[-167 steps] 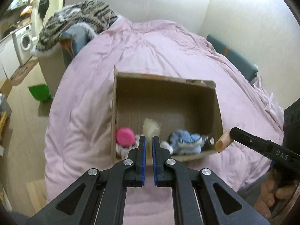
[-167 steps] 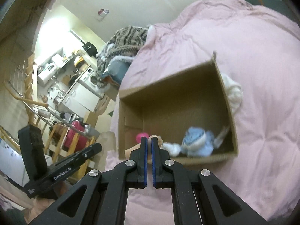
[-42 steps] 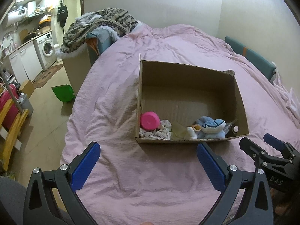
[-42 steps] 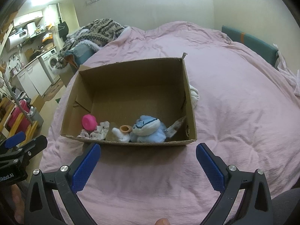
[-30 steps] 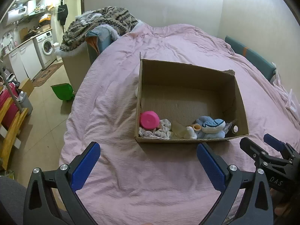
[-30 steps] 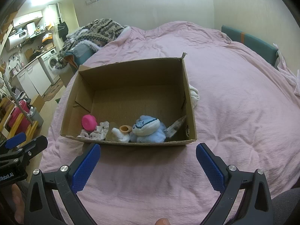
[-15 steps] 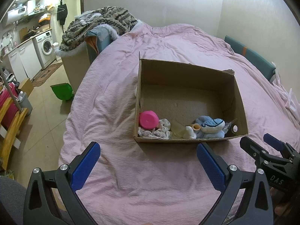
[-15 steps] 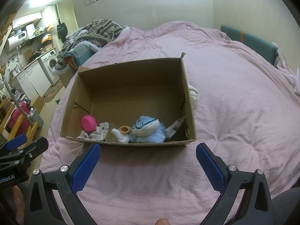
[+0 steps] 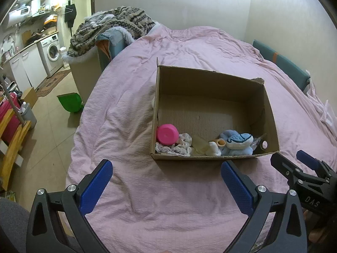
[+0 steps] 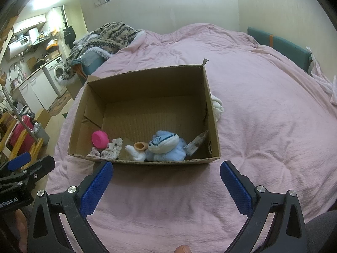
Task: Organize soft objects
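resting on a pink duvet, cardboard box beside white cloth.

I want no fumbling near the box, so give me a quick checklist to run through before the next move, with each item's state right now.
1. Left gripper open and holding nothing: ok.
2. Right gripper open and holding nothing: ok.
3. Cardboard box upright on the pink duvet, top open: ok.
4. Blue plush and pink cup inside the box: ok.
5. All soft items inside: not ok, a white item lies outside the box's right wall.
6. Whether that item touches the wall: cannot tell.
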`<state>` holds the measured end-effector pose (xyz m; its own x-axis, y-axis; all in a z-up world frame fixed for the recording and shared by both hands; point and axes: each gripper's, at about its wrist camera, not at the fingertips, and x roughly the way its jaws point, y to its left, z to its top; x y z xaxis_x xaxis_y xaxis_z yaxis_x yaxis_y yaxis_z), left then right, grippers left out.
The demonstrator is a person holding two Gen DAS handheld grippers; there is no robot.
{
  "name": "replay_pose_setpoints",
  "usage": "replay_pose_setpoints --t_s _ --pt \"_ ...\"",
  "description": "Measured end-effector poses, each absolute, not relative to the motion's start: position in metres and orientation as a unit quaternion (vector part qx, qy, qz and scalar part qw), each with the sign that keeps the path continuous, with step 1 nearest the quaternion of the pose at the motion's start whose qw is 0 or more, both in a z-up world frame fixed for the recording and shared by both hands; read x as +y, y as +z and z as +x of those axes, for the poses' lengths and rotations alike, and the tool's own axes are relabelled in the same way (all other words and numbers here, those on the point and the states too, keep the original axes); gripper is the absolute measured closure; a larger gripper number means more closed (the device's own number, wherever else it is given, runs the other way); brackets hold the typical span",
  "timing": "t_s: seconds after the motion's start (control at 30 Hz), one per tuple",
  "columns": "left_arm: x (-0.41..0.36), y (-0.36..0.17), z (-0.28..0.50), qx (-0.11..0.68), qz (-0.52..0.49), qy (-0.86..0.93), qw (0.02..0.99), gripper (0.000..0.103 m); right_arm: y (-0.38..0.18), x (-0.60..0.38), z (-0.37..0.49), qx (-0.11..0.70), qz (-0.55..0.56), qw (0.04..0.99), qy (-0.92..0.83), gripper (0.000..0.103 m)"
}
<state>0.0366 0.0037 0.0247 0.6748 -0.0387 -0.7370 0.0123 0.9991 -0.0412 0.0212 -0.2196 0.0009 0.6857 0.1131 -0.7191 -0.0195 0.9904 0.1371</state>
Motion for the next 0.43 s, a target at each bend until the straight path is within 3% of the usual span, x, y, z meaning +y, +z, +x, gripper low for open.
replay_pose_setpoints --t_s 0.43 --pt "0.0032 0.0245 0.0372 0.405 -0.014 -0.013 0.914 0.001 0.0005 -0.2198 0.0221 0.394 0.061 0.916 0.037 0.000"
